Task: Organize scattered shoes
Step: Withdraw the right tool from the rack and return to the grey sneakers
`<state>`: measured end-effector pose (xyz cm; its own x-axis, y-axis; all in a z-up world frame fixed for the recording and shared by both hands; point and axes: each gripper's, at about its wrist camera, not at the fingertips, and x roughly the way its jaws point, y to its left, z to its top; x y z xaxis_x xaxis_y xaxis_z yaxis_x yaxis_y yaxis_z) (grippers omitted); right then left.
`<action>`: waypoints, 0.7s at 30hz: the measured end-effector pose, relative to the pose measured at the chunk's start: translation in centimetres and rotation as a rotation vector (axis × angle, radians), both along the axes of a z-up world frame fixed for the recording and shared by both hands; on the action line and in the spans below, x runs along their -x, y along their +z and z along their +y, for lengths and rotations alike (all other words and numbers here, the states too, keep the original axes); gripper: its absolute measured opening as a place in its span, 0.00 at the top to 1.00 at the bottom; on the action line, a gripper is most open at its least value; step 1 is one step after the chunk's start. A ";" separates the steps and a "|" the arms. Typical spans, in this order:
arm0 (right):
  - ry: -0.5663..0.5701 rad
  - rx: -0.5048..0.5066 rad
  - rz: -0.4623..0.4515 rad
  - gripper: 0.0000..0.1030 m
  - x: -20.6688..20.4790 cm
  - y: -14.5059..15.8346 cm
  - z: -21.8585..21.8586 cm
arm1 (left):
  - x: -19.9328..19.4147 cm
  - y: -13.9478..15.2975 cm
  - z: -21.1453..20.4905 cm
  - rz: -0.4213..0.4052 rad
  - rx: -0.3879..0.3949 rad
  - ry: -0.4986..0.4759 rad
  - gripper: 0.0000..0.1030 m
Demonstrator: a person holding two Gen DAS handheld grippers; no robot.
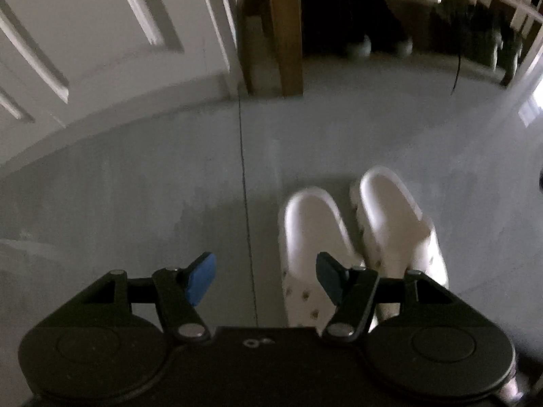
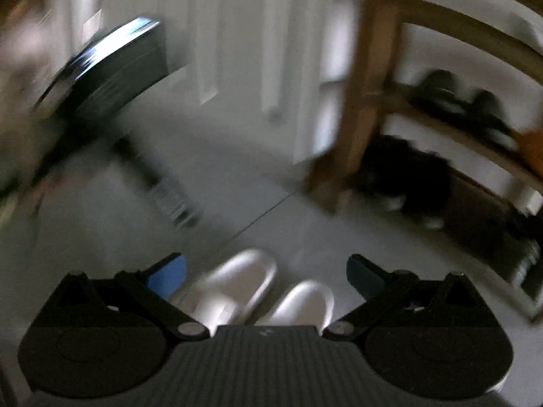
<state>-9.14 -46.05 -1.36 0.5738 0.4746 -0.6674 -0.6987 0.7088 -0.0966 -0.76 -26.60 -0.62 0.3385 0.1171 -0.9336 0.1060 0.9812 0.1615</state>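
Observation:
Two white clog shoes lie side by side on the grey floor, toes pointing away. In the left wrist view the left clog point(image 1: 314, 237) is partly behind my right finger and the right clog point(image 1: 395, 217) lies beside it. My left gripper point(image 1: 266, 281) is open and empty, hovering above the floor just left of the clogs. In the blurred right wrist view both clogs point(image 2: 237, 288) lie below and between the fingers. My right gripper point(image 2: 266, 278) is open and empty above them. A wooden shoe rack point(image 1: 281, 34) with dark shoes point(image 1: 353, 20) stands ahead.
A white panelled door point(image 1: 101, 34) is at the left. The rack's wooden post point(image 2: 366, 84) and shelves with dark shoes point(image 2: 407, 169) are at the right in the right wrist view. A blurred dark object point(image 2: 112, 68) shows at the upper left there.

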 end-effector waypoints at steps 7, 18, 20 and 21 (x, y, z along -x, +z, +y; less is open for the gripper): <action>0.266 0.163 0.073 0.01 5.6 -4.6 2.5 | 0.8 -0.3 1.6 0.002 0.066 0.064 0.37; 0.404 0.202 0.066 0.01 4.7 -5.9 3.3 | 4.5 -1.4 1.6 0.048 0.052 -0.001 0.37; 0.409 0.189 0.074 0.01 4.9 -6.2 3.4 | 6.1 -1.8 2.0 0.033 0.070 -0.043 0.37; 0.417 0.188 0.071 0.01 5.2 -6.4 3.3 | 6.7 -2.0 2.1 0.028 0.074 -0.056 0.37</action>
<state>-14.32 -42.73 -7.74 0.3095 0.5226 -0.7944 -0.9300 0.3406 -0.1383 -7.43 -24.49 -2.60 0.3163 0.0292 -0.9482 0.1645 0.9827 0.0851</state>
